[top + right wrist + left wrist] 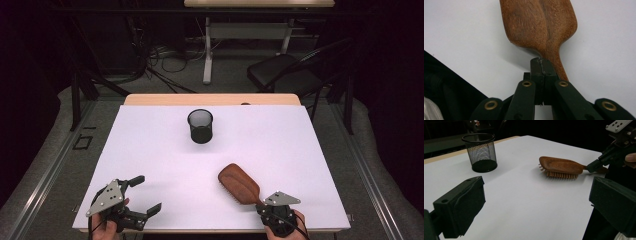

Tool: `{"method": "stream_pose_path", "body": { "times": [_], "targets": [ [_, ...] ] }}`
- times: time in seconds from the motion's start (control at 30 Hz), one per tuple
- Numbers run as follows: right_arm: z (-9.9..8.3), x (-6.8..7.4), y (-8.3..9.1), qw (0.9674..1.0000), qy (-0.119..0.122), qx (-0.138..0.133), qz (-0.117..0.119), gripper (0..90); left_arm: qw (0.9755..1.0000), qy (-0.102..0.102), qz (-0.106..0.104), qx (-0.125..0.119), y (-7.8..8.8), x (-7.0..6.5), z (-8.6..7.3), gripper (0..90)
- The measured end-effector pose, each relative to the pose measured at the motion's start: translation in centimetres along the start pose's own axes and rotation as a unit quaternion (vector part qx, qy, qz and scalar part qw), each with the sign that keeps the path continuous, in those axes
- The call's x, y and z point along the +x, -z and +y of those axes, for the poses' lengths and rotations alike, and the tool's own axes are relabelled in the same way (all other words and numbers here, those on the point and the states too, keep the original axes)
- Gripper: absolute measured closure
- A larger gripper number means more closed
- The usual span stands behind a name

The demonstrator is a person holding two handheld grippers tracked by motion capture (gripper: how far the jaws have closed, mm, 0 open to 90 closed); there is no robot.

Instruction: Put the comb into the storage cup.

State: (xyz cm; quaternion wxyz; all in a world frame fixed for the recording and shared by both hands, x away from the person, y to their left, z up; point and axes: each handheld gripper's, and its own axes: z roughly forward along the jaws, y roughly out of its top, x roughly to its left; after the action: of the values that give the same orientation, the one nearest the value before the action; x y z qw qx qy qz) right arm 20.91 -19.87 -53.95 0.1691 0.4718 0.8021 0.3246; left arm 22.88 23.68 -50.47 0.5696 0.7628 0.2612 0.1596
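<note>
A white worktop holds a black wire-mesh cup upright near the middle. The right gripper clasps the handle of a brown wooden hairbrush. The left gripper sits spread wide.

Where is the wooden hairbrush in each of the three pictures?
High view: the hairbrush lies low and right of middle on the white table, its handle at the right claw.
Left gripper view: upper middle-right, bristles down, handle toward that claw.
Right gripper view: top centre, handle running down beside the shut jaws.
Shared landmark: the right claw at the handle.
</note>
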Motion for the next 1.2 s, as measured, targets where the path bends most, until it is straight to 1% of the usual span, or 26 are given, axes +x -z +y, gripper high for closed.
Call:
{"method": "stream_pose_path", "body": {
  "times": [0.3,0.4,0.5,0.6,0.73,0.8,0.83,0.87,0.97,1.1,1.2],
  "targets": [
    [0.0,0.0,0.0,1.0,-0.002,-0.002,0.001,90.0,1.0,0.0,-0.001,-0.003,0.0,0.0,0.0,0.5],
    [0.1,0.1,0.0,1.0,-0.003,-0.003,0.005,89.3,1.0,0.0,-0.002,-0.003,0.0,0.0,0.0,0.5],
    [0.2,0.1,0.2,0.9999,-0.004,-0.008,0.014,88.5,1.0,-0.001,-0.001,0.001,0.0,0.0,0.0,0.5],
    [0.3,0.3,0.3,0.9997,-0.008,-0.014,0.016,87.3,1.0,-0.001,-0.001,0.001,0.0,0.0,0.0,0.5],
    [0.4,0.3,0.5,0.9997,-0.007,-0.019,0.013,84.4,1.0,-0.001,0.001,0.0,-0.1,0.0,0.0,0.5],
    [0.5,0.3,0.7,0.9997,-0.006,-0.023,0.011,81.6,1.0,-0.001,-0.001,0.001,-0.1,0.1,0.0,0.5],
    [0.5,0.3,0.8,0.9996,-0.007,-0.025,0.007,79.7,1.0,-0.001,0.002,0.001,0.0,0.0,0.0,0.5],
    [0.5,0.3,0.8,0.9996,-0.007,-0.027,0.006,77.3,1.0,0.0,-0.003,-0.001,-0.1,0.1,0.0,0.5],
    [0.7,0.3,1.0,0.9995,-0.005,-0.03,0.004,68.9,1.0,0.001,-0.002,-0.001,-0.1,0.1,0.0,0.5],
    [0.8,0.2,1.0,0.9997,-0.006,-0.022,-0.002,57.3,1.0,0.001,-0.002,0.0,-0.1,0.1,0.0,0.5],
    [0.9,0.1,0.8,0.9999,0.005,-0.014,-0.007,50.3,1.0,0.001,-0.002,0.0,-0.1,0.1,0.0,0.5]
  ]
}}
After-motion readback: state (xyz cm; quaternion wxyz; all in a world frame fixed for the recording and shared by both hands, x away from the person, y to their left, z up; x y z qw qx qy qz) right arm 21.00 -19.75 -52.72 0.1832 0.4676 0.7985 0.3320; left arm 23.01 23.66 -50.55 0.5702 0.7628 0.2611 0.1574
